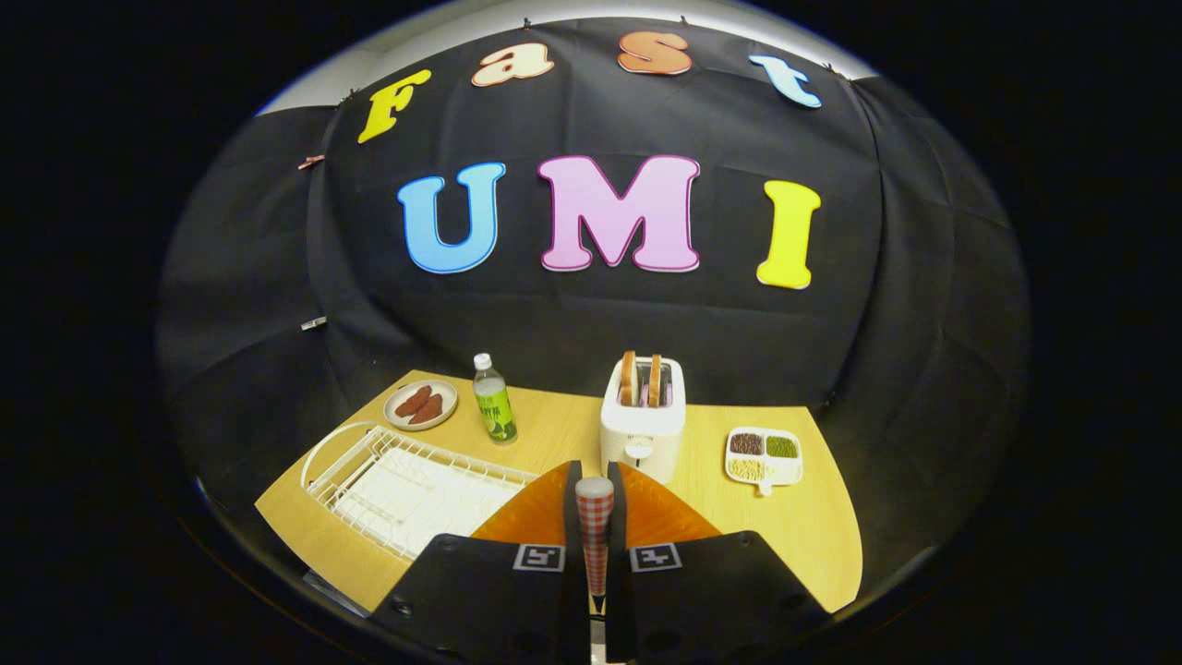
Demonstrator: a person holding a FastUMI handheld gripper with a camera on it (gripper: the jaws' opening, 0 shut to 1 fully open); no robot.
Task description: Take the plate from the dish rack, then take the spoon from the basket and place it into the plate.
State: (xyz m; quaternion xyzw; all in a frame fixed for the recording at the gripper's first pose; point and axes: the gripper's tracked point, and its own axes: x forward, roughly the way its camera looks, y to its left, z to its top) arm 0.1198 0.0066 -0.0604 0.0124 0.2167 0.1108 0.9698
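Observation:
My gripper is shut on the spoon. Its red-and-white checked handle stands upright between the two fingers, and its bowl end is hidden below them. An orange plate lies on the wooden table directly under and just ahead of the fingers, showing on both sides of them. To the left of the plate sits the white wire dish rack, with nothing standing in it.
A white toaster with two slices of bread stands just beyond the plate. A green-labelled bottle and a small plate of sausages are at the back left. A white divided tray of beans lies to the right.

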